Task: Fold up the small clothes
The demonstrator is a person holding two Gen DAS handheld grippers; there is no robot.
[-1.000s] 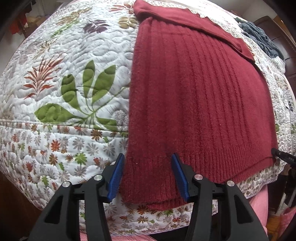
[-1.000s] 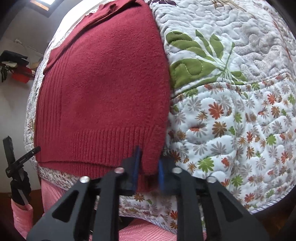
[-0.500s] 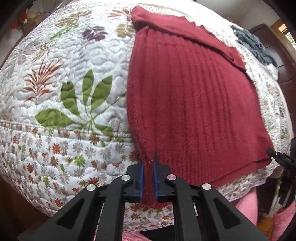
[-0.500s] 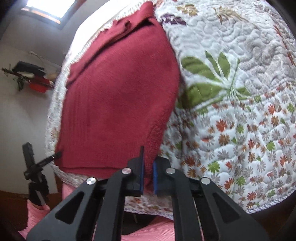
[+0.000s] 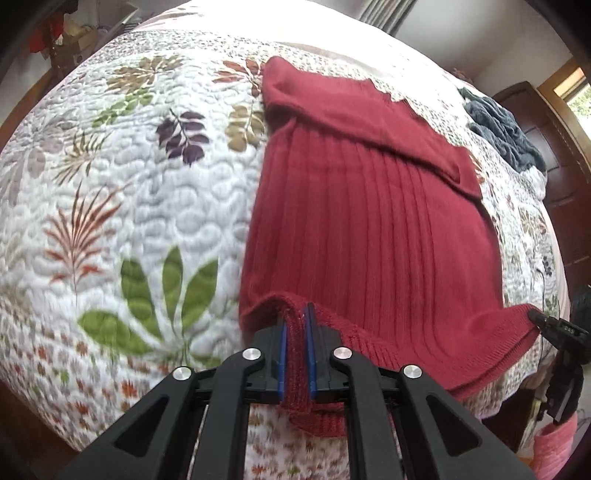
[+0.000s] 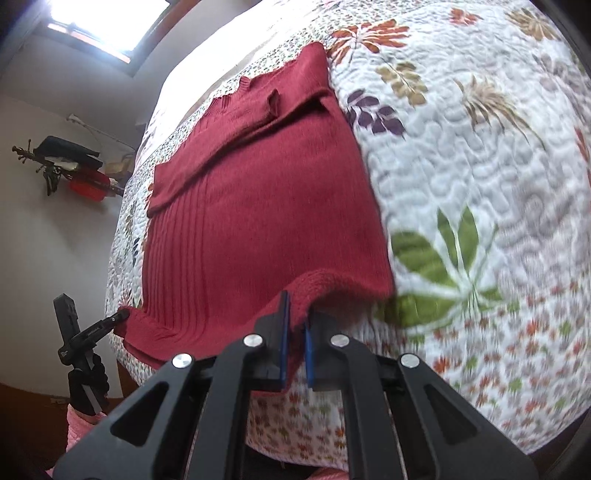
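- Sweater (image 5: 369, 229), dark red rib knit, lies flat on quilt (image 5: 140, 206); long axis runs from the near bed edge away toward the far end.
- Hem end points at the cameras, at the bed's near edge; the far end carries a folded-over band lying across the body at a slant.
- Ribs run lengthwise, along the long axis.
- Left gripper (image 5: 295, 350): blue pads pinched tight on the hem's left corner; knit bunched between them and lifted off the quilt.
- Right gripper (image 6: 295, 347): pads nipping the hem's right corner, cloth raised in a small ridge just ahead of them.
- In each wrist view the other gripper's tip shows at the opposite hem corner, touching the knit.
- Quilt: white, stitched in puffed swirls, printed with green, rust, purple and tan leaves; a small-flower border drops over the near side.
- Grey-blue cloth (image 5: 502, 133) heaped far right on the bed, well apart from the sweater.
- Room: dark wooden door (image 5: 554, 155) on the right, bright window (image 6: 99, 22), white wall with a rack (image 6: 70, 166) holding dark and red items.
- Pink fabric shows below the bed edge in both views.
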